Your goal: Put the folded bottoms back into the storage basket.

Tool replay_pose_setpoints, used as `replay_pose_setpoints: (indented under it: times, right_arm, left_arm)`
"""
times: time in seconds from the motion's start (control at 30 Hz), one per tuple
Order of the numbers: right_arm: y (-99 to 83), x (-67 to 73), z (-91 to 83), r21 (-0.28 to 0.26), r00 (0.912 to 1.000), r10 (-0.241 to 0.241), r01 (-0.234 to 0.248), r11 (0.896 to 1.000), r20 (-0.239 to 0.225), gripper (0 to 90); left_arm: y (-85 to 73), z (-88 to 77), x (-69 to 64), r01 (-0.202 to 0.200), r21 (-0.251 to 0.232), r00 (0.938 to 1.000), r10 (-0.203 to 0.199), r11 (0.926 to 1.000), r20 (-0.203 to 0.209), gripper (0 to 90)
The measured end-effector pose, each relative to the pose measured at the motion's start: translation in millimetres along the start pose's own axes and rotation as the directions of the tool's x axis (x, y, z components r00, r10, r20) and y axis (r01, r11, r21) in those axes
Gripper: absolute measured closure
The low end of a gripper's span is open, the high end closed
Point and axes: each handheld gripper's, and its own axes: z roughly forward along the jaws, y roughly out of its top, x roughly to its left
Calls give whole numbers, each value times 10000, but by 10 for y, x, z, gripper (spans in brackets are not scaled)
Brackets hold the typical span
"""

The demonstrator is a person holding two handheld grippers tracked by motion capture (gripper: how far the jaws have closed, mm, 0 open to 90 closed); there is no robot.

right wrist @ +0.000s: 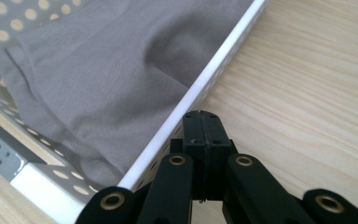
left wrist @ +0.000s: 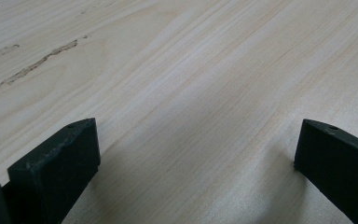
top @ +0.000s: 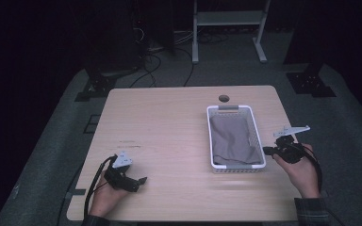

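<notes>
the left hand-held gripper (top: 133,181) lies low on the surface (top: 169,141) near its front left corner, jaws spread wide over bare wood. the right hand-held gripper (top: 269,150), jaws pressed together on nothing, sits just beside the long right rim of the white basket (top: 260,146), which holds grey cloth (top: 233,139) toward the right edge.

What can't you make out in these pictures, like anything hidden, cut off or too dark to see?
- Basket floor: covered by the grey cloth in the high view and right gripper view.
- Whether the shut right gripper touches the basket rim: unclear, its own jaws block the contact spot.
- Left gripper: jaw bases cut off by the bottom edge.
- Room beyond the table: too dark.
</notes>
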Motion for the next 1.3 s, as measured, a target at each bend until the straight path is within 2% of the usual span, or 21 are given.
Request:
replay_pose_setpoints:
  times: [0.23,0.37,0.4,0.53,0.6,0.73,0.83,0.9,1.03,1.2,1.3]
  right_arm:
    - [22,101,38,78,9996,-198,200,9998,-206,894]
    - [5,84,53,7,9998,-158,158,9999,-113,891]
    - [-6,68,49,-66,9999,-103,103,9999,-52,865]
    - [-73,-21,50,-466,9998,158,-151,9988,146,630]
    - [-115,-73,70,-664,9991,294,-273,9974,315,542]
    - [-187,-165,110,-983,9966,670,-621,9932,470,418]
    - [-244,-217,152,-936,9951,898,-856,9919,412,361]
    - [-294,-236,176,-858,9938,1059,-1027,9910,347,354]
    - [-384,-258,209,-774,9926,1097,-1056,9914,515,323]
    - [-442,-252,234,-792,9922,1008,-949,9923,732,300]
    - [-464,-256,269,-600,9926,951,-907,9941,753,315]
  left_arm:
    - [0,0,0,-2,0,10000,2,10000,0,0]
    - [0,0,0,0,1,10000,0,10000,1,0]
    - [0,0,0,-1,2,10000,1,10000,0,0]
    - [3,3,3,-14,-9,10000,14,10000,11,0]
    - [4,8,5,-12,-42,10000,12,10000,12,0]
    - [4,8,5,-13,-42,10000,13,10000,11,0]
    - [4,8,5,-14,-40,10000,14,10000,12,0]
    - [4,8,5,-19,-38,10000,19,10000,9,0]
    - [4,8,5,-15,-40,10000,15,10000,10,0]
    - [4,8,4,-28,-39,10000,28,10000,25,0]
    - [5,8,4,-31,-39,10000,31,10000,27,0]
